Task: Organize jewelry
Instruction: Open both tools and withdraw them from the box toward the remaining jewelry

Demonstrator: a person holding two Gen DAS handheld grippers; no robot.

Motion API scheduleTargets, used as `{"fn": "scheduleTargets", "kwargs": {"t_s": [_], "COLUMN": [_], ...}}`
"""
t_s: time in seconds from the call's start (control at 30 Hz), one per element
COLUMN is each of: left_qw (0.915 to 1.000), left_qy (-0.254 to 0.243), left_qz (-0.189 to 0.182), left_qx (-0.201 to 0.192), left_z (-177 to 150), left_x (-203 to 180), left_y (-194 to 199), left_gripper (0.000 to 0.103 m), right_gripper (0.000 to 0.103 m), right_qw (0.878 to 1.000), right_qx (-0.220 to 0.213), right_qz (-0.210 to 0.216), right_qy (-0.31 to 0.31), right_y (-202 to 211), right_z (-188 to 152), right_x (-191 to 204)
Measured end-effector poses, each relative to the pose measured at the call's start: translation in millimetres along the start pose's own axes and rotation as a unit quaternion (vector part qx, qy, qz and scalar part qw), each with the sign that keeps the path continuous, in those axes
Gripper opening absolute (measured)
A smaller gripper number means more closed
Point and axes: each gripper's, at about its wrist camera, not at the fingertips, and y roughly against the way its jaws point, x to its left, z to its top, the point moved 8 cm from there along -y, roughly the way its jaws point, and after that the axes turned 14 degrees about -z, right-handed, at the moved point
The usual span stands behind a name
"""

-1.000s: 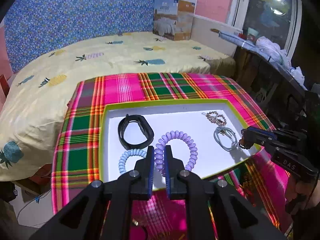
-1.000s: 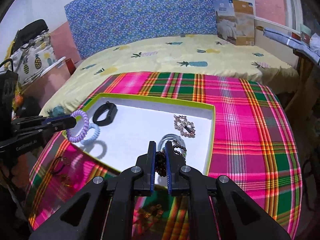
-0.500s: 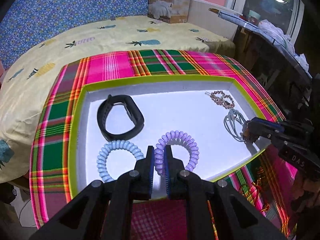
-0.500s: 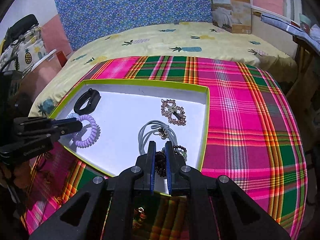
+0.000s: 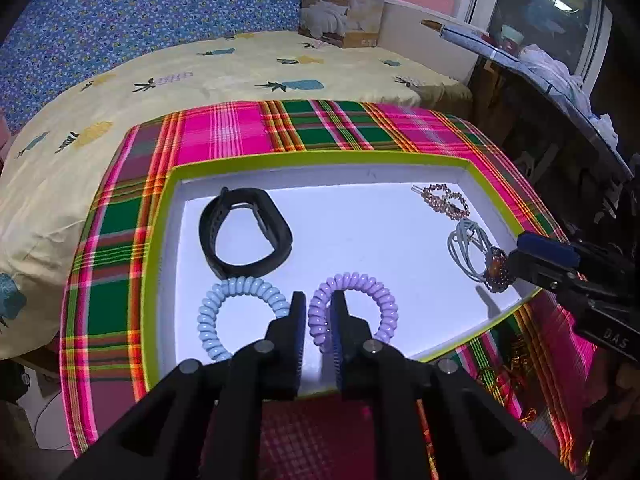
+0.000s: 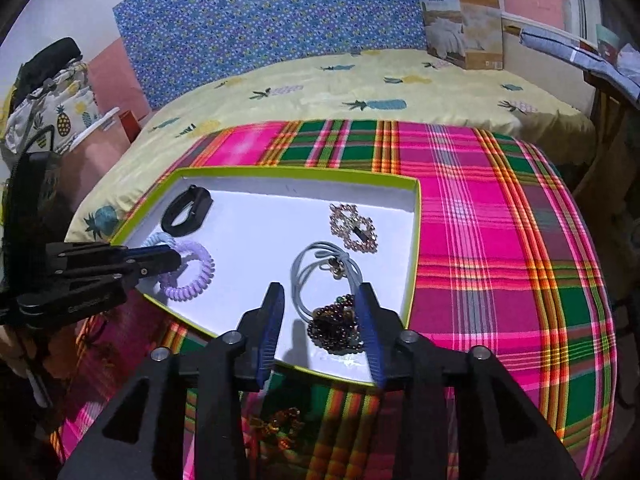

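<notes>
Gripping the purple coil bracelet [image 5: 352, 304], the left tool [image 5: 318, 312] angled down; the right tool [image 6: 320, 312] stood wide around the beaded bracelet [image 6: 334, 330].

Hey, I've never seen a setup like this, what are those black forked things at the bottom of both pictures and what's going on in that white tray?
Those black forks are handheld grippers, one in each of a person's hands, with no robot arm. Each carries a camera looking forward along its two fingers, so each picture is taken from one gripper.

In the left wrist view, the left gripper is closed around the purple coil hair tie, which lies beside a pale blue coil hair tie. In the right wrist view, the right gripper is open, and the dark beaded bracelet lies between its fingers.

All of this sits in a white tray with a green rim on a plaid cloth. The tray also holds a black wristband, grey elastic hair ties and a sparkly hair clip.
</notes>
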Motion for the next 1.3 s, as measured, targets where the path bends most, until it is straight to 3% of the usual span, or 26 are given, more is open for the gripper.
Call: {"fn": "scheduleTargets", "kwargs": {"t_s": [0.47,1.0,1.3], "left_qw": [0.9985,0.9967,0.9956], "left_qy": [-0.022,-0.02,-0.019], "left_qz": [0.002,0.001,-0.001], "left_qx": [-0.051,-0.078,-0.092], "left_z": [-14.9,-89.9,-110.8], "left_x": [-21.8,-45.6,-53.2], "left_y": [57.5,118.1,142.4], "left_gripper": [0.02,0.02,0.02], "right_gripper": [0.038,0.038,0.038], "right_qw": [0.998,0.998,0.998], "right_qx": [-0.044,-0.058,-0.054], "right_qz": [-0.013,-0.013,-0.011], "right_qy": [-0.036,-0.033,-0.038], "right_y": [60.6,128.2,143.5], "right_z": [-5.9,-74.3,-96.4], "right_x": [-10.7,26.4,36.2]}}
